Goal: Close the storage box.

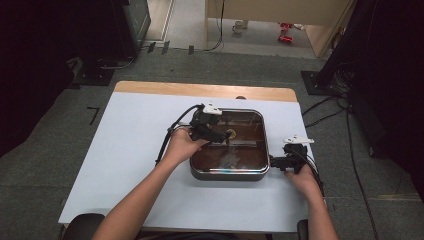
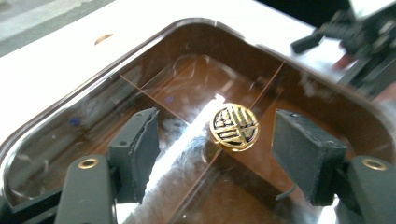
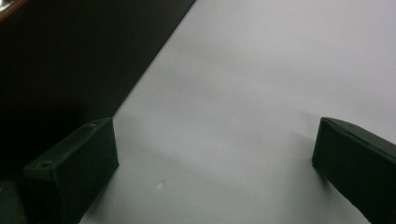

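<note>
Left gripper (image 1: pixel 222 134) hangs over the square metal pan (image 1: pixel 264 150), reaching in from the pan's left rim, with the person's left hand (image 1: pixel 182 145) wrapped around its body just outside that rim. In the left gripper view its two black jaws stand apart, and the round gold token (image 2: pixel 234 127) lies between them on the pan's brown, glossy floor, touched by neither pad. The token bears a dark openwork pattern inside a bright gold ring, and it sits just beside a white streak of glare that runs across the pan floor. In the high view the same token (image 1: pixel 231 133) shows as a small yellow spot near the middle of the pan, a little toward its far side, right at the gripper's tips.

Right gripper (image 1: pixel 281 162) rests at the pan's right side, near the pan's near-right corner, held by the right hand (image 1: pixel 304 178) on the white table top (image 1: pixel 125 150). In the right gripper view its jaws are spread wide with nothing between them but the bare white surface, and the pan's dark wall (image 3: pixel 70 56) rises along the upper left.
</note>
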### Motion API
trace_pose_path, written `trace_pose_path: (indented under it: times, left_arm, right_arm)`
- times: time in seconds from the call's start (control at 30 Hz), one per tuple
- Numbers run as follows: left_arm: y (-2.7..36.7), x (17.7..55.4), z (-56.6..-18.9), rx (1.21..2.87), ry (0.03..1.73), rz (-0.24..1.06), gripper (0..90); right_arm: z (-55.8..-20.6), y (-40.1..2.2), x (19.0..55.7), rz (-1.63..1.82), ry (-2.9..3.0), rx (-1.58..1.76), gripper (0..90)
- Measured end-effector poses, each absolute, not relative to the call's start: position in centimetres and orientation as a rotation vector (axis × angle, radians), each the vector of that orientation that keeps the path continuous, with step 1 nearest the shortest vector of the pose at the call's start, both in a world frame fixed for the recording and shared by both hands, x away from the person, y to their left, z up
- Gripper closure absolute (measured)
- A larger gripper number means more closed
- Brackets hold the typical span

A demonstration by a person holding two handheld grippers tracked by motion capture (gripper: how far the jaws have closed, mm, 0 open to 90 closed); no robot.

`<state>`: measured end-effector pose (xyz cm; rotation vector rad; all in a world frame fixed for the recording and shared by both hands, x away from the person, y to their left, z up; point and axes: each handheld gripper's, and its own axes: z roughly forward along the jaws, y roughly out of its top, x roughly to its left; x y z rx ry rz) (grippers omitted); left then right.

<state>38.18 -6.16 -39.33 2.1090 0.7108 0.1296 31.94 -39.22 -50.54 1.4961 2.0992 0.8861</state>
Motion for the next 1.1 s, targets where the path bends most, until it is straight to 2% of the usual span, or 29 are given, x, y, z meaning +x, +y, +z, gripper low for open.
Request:
trace_pose_path:
  times: [0.07,0.43,1.1]
  left_arm:
    - [-5.3,38.3,-39.2,2.091,0.720,0.092,31.2]
    - [-1.9,37.4,-39.2,2.138,0.697,0.240,30.0]
    - [4.2,35.8,-41.3,2.120,0.755,0.345,28.0]
  right_arm:
    - [-50.5,-39.2,31.9,0.886,2.100,1.497,0.0]
    - [-50.5,-39.2,31.9,0.886,2.100,1.498,0.0]
    - [-50.5,-39.2,31.9,0.886,2.100,1.496,0.0]
